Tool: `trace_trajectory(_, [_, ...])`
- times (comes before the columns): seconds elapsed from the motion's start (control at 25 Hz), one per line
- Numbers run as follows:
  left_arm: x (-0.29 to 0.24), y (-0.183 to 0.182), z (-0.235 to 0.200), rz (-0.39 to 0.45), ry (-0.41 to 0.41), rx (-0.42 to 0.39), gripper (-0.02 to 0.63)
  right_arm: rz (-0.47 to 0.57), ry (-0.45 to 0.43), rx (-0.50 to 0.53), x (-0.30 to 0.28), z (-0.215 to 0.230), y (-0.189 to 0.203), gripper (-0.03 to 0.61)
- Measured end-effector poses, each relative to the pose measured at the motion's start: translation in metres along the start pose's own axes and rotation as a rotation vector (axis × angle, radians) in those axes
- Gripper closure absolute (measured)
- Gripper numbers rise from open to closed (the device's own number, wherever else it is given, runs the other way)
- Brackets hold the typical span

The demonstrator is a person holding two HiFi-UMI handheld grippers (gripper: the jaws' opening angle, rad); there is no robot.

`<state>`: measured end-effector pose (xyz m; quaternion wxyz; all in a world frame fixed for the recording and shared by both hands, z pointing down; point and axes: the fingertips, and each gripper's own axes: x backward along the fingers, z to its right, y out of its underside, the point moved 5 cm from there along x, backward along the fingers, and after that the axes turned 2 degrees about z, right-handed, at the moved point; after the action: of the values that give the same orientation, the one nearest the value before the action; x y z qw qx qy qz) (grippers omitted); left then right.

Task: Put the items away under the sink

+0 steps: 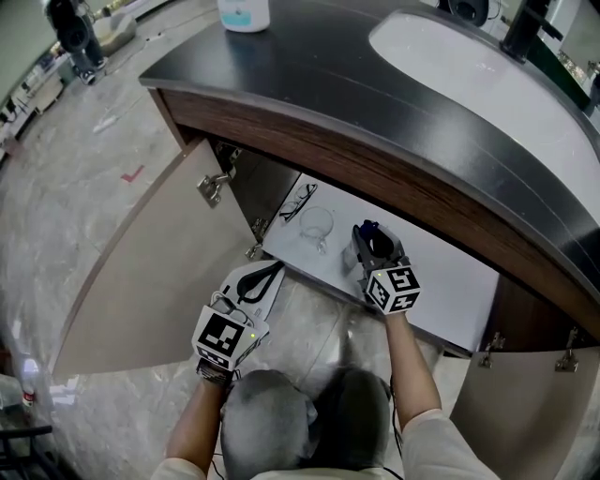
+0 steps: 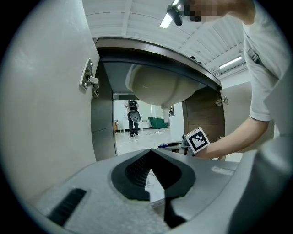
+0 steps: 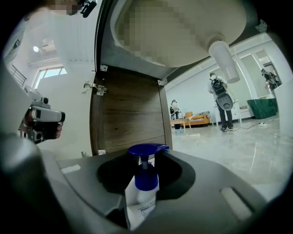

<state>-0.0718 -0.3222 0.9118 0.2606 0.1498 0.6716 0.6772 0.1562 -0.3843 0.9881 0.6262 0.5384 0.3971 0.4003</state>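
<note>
A white pump bottle (image 3: pixel 143 191) with a blue pump head (image 1: pixel 367 229) stands upright on the white cabinet shelf (image 1: pixel 441 281) under the sink. My right gripper (image 1: pixel 372 246) (image 3: pixel 146 160) is shut on its body, reaching into the open cabinet. My left gripper (image 1: pixel 265 277) (image 2: pixel 151 154) hovers at the shelf's front left edge, its jaws shut with nothing between them. From the left gripper view the right gripper's marker cube (image 2: pixel 198 139) shows further in. Also on the shelf, left of the bottle, are a clear glass cup (image 1: pixel 316 224) and a pair of eyeglasses (image 1: pixel 298 201).
The left cabinet door (image 1: pixel 141 281) swings wide open; the right door (image 1: pixel 525 412) is open too. The sink bowl (image 2: pixel 160 89) and drain pipe (image 3: pixel 225 59) hang overhead. A bottle (image 1: pixel 244 13) stands on the dark countertop (image 1: pixel 309 75).
</note>
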Motion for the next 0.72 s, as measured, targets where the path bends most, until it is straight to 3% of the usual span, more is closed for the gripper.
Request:
trace_trajectory(0.28, [0.019, -0.008, 0.005, 0.013, -0.017, 0.009, 0.612, -0.014, 0.040, -0.012, 0.009, 0.003, 0.001, 0.476])
trace_trajectory(0.4, [0.035, -0.007, 0.013, 0.002, -0.024, 0.005, 0.612, -0.040, 0.011, -0.010, 0.010, 0.001, 0.005, 0.465])
trace_trajectory(0.52, [0.051, -0.008, 0.021, 0.005, -0.041, 0.018, 0.612, -0.079, -0.024, 0.010, 0.007, 0.000, 0.007, 0.379])
trace_trajectory(0.72, [0.074, -0.017, 0.033, 0.001, -0.065, 0.025, 0.612, -0.087, -0.013, -0.026, 0.021, -0.010, 0.004, 0.367])
